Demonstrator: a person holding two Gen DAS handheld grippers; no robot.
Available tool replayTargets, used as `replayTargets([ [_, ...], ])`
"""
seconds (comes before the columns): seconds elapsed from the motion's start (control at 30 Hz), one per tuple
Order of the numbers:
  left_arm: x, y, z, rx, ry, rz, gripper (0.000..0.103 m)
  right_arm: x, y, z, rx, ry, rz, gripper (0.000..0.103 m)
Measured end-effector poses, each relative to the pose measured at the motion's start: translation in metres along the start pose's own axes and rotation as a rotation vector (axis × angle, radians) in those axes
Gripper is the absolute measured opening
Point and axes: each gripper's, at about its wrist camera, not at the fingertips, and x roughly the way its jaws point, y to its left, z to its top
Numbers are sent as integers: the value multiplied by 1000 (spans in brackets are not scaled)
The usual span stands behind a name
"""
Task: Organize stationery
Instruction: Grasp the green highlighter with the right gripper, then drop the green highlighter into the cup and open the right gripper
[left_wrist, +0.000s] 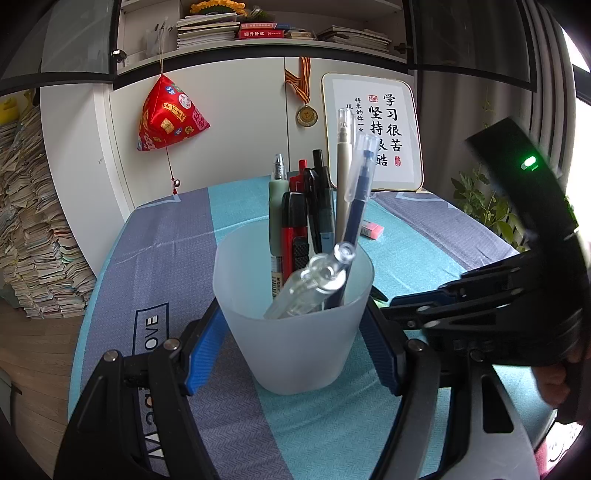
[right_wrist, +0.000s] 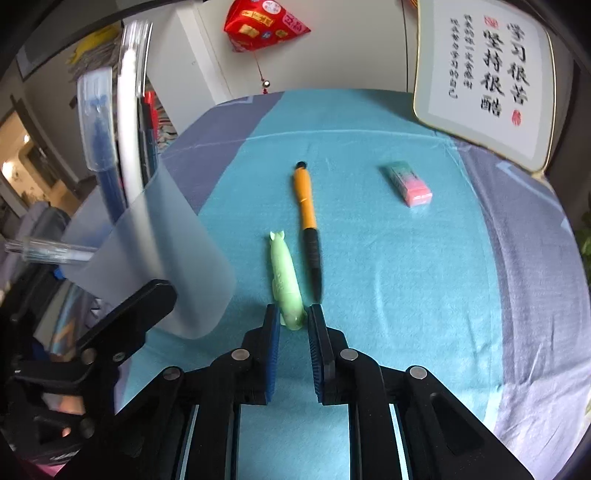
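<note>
A frosted plastic cup (left_wrist: 295, 332) full of pens (left_wrist: 314, 221) stands on the table. My left gripper (left_wrist: 291, 325) is shut on the cup, its blue pads against both sides. The cup also shows at the left of the right wrist view (right_wrist: 166, 258). My right gripper (right_wrist: 293, 317) has its jaws closed around the near end of a light green pen (right_wrist: 284, 280) lying on the cloth. An orange and black pen (right_wrist: 308, 221) lies just right of it. A pink and green eraser (right_wrist: 408, 182) lies farther right; it also shows in the left wrist view (left_wrist: 371, 229).
The table has a teal and grey-blue cloth (right_wrist: 388, 277). A framed calligraphy board (right_wrist: 484, 74) leans at the back right. A red hanging ornament (left_wrist: 168, 114) and a medal (left_wrist: 306, 114) hang on the white cabinet behind. Stacked papers (left_wrist: 29, 221) stand left of the table.
</note>
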Motion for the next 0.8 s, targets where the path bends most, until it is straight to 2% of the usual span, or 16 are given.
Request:
replayTargets([
  [0.23,0,-1,0,1,0,0,70,-59,-7,-6,5,-96,18,16],
  [0.47,0,-1,0,0,0,0,70,-117,23,-2,-93,-183,86,16],
  [0.6,0,0,0,1,0,0,70,-125,37,2,-153,-165,106,16],
  [0.8,0,0,0,2,0,0,70,-108,53,11,-218,-58,79,16],
])
